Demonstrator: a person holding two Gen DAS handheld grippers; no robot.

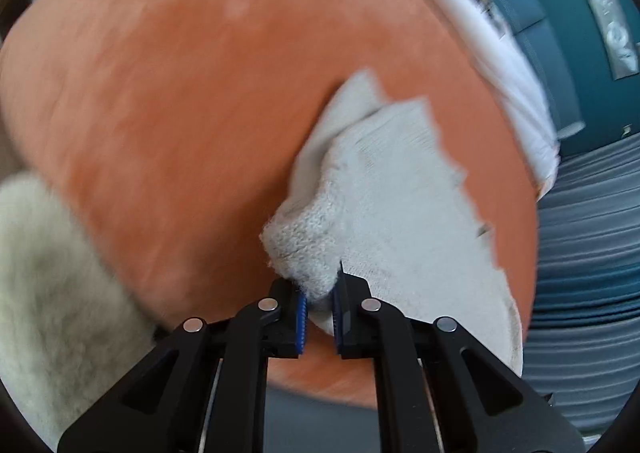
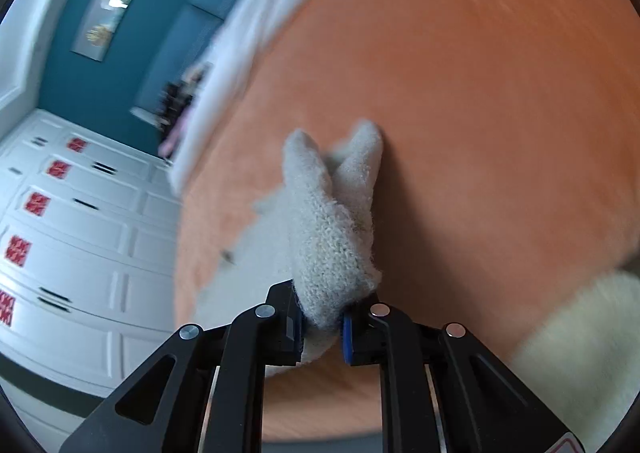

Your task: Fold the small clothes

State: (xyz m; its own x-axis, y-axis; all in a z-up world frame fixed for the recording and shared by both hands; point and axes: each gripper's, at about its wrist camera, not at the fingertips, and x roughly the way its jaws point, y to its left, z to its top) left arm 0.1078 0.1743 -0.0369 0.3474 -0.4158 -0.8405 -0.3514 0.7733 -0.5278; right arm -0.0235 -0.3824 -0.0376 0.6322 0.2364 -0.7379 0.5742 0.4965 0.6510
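Left wrist view: the left tool (image 1: pixel 319 303) is pinching a bunched edge of the cream knit garment (image 1: pixel 384 189), which is spreading away from its tips over the orange blanket (image 1: pixel 180 93).
Right wrist view: the right tool (image 2: pixel 323 323) is clamping a folded knit corner of the cream knit garment (image 2: pixel 332 221), which is lying directly ahead on the blanket (image 2: pixel 480 93); fluffy white throw (image 2: pixel 580 333) is sitting lower right.

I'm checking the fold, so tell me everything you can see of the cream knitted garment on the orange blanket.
The cream knitted garment is small, of fuzzy wool-like yarn with a thicker ribbed edge. It lies partly flat on the orange blanket, its near edges lifted and bunched. The left gripper is shut on one bunched edge, the right gripper on another, which rises in two pointed folds. Its exact type is unclear.
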